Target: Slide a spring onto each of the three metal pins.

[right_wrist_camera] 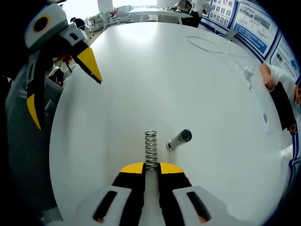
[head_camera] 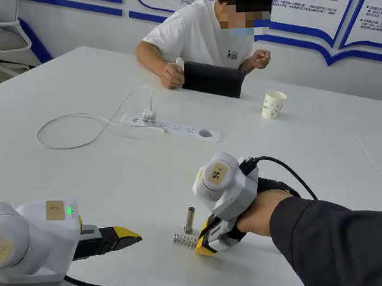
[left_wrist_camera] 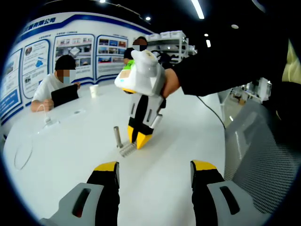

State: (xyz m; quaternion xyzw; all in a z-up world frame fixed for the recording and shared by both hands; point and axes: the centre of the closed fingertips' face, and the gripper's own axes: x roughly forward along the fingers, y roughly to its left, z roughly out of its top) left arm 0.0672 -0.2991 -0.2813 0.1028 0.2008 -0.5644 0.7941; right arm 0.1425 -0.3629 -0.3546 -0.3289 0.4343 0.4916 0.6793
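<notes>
One spring (right_wrist_camera: 150,149), end pinched in the closed right gripper (right_wrist_camera: 151,167), lies level just near-side of the upright pin (right_wrist_camera: 178,140), free end exposed, presumably for threading. Left gripper (left_wrist_camera: 155,165) wide open, empty.

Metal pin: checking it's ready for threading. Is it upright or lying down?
Upright: the pin stands on end on the table, with the spring beside it, not on it.

White rounded housings (head_camera: 236,195) with yellow-tipped black jaws, tan sticker (head_camera: 218,173) marked in black on the right gripper (head_camera: 202,249), green light (head_camera: 69,210) on the left gripper (head_camera: 138,265), black cable (head_camera: 287,168), dark long sleeve (head_camera: 338,238)
</notes>
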